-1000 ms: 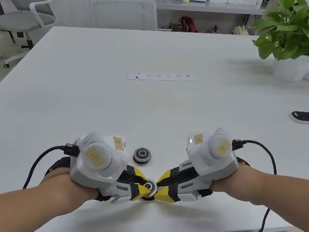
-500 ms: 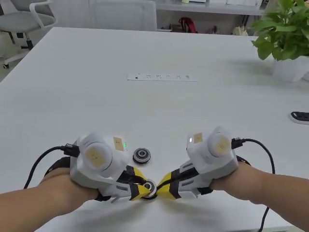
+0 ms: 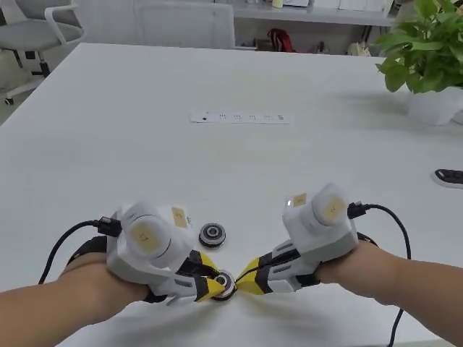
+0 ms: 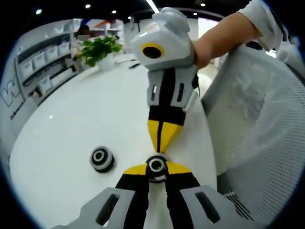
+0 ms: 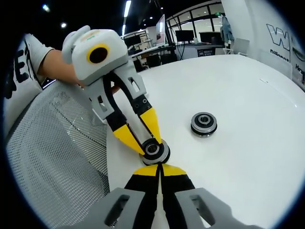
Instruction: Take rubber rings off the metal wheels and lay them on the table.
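Your left gripper (image 4: 156, 171) clamps a wheel (image 5: 153, 150) face up at the near edge of the table (image 3: 239, 166). Your right gripper (image 5: 161, 170), jaws pressed together, meets its rim tip-first from the opposite side. A second wheel (image 3: 213, 233) lies just beyond.

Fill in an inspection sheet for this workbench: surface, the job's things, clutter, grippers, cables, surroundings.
Surface: white table, smooth.
Job's things: held wheel between the two grippers near the table's front edge, its rubber ring on; loose wheel lying just beyond, dark rim on.
Clutter: power strip mid-table; dark object at the right edge, too cut off to name.
Grippers: left gripper jaws shut on the held wheel; right gripper jaws shut, tips at the wheel's rim, ring grip unclear.
Cables: black cable from the left gripper, another from the right.
Surroundings: potted plant far right; office chair beyond the far left corner.
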Demonstrator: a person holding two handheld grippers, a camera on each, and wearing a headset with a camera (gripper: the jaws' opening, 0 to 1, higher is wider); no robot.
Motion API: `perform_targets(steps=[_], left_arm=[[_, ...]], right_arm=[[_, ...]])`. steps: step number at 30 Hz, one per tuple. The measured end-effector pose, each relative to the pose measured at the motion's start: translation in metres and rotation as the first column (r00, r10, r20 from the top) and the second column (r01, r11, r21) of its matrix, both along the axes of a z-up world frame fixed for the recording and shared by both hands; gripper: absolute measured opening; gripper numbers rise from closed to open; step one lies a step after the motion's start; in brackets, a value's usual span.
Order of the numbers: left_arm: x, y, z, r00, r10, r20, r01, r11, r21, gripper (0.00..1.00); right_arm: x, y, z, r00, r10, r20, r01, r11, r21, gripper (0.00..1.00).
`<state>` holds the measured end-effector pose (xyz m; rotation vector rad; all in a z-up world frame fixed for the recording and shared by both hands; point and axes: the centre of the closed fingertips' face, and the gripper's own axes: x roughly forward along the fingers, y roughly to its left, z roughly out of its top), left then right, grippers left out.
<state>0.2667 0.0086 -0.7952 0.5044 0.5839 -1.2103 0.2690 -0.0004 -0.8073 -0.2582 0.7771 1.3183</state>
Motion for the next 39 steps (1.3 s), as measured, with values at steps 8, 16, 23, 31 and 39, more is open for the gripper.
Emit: perform_targets(steps=[8,16,23,31,39], left_arm=[[0.0,0.0,0.0,1.0,0.004,0.0,-0.004,1.0,0.0,0.12],[0.001,0.001,0.0,1.0,0.012,-0.001,-0.012,1.0,0.0,0.11],[0.001,0.001,0.0,1.0,0.018,0.003,-0.018,1.0,0.005,0.11],[0.001,0.001,0.0,1.0,0.024,0.006,-0.024,1.0,0.02,0.11],[0.001,0.001,0.0,1.0,0.027,0.007,-0.027,0.999,0.028,0.11]], right_arm=[[0.003,-0.001,0.002,0.996,-0.063,-0.065,0.065,0.998,0.027,0.0],[0.009,0.0,0.007,0.989,-0.115,-0.094,0.121,0.991,0.06,0.0],[0.009,0.004,0.011,0.987,-0.124,-0.101,0.133,0.987,0.087,0.0],[0.006,0.006,0.013,0.988,-0.115,-0.103,0.125,0.988,0.093,0.0],[0.003,0.01,0.015,0.987,-0.106,-0.119,0.119,0.987,0.105,0.0]])
